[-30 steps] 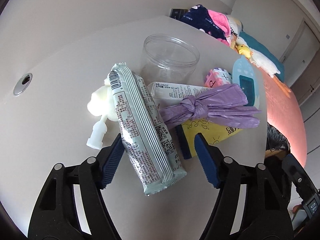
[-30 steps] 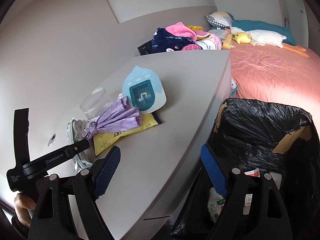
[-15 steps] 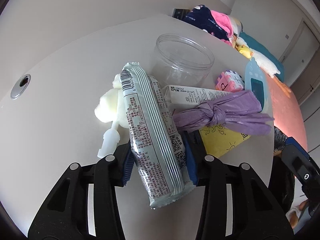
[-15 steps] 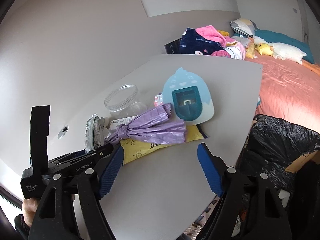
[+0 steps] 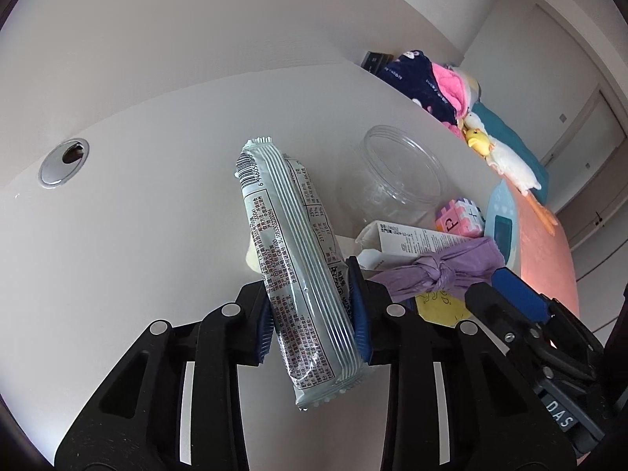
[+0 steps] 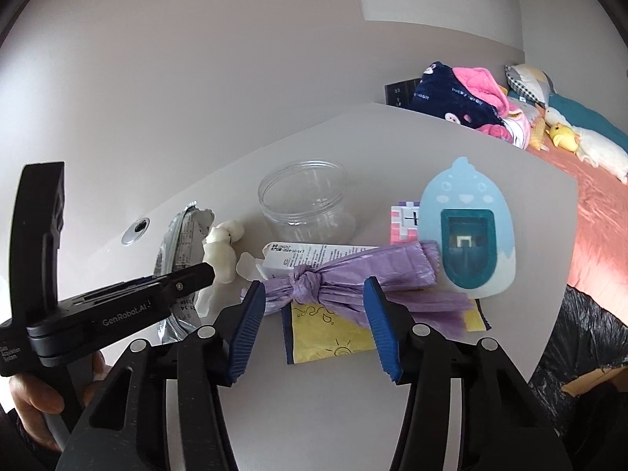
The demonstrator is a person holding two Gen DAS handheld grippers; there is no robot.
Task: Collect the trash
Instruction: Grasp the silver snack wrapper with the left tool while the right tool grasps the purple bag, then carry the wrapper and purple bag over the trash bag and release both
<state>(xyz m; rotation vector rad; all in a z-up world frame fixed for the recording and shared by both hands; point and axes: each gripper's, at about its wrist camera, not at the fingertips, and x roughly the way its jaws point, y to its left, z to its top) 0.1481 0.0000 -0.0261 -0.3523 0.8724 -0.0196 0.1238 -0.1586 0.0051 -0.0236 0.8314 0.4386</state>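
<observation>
Silvery snack packet (barcode end away) pinched lengthwise-upright by left gripper jaws.

A white desk carries the clutter, and a round metal cable grommet is set into its top towards the left edge. A light-blue bird-shaped gadget with a teal screen panel is seen near the desk's right edge, and a pink-and-white block toy lies just beside it, partly hidden behind it. At the far corner, navy and pink clothes are heaped. Beyond the desk, a bed with a salmon cover is visible, with a yellow duck toy and a white plush goose lying near its pillows.
</observation>
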